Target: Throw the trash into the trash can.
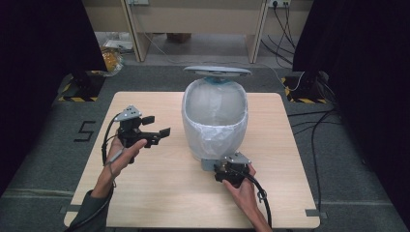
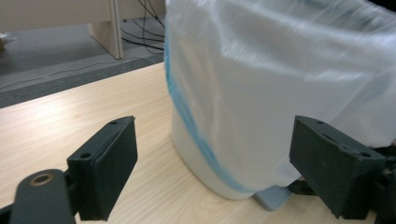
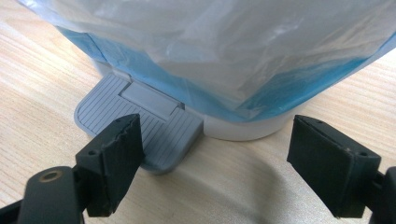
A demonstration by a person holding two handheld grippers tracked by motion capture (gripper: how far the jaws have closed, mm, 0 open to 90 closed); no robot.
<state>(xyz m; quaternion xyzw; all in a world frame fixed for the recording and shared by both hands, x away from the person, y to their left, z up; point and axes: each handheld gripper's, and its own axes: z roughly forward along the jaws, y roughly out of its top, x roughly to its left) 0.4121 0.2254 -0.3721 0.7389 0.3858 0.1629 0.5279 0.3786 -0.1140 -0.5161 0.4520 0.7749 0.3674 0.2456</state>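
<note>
Right gripper (image 3: pixel 212 172), jaws spread, lower frame; grey pedal (image 3: pixel 140 126) of pedal bin (image 1: pixel 214 116) just beyond. Left gripper (image 1: pixel 157 126) released, centre-left.

Setting: a lab-style recording bay. A plain wooden table (image 1: pixel 145 193) stood on grey carpet marked with a taped "5" (image 1: pixel 85 131); black curtains (image 1: pixel 43 48) flanked it, stand bases carried hazard-striped tape (image 1: pixel 77 98), and loose cables (image 1: pixel 314 130) ran to wall sockets (image 1: pixel 279 3).
</note>
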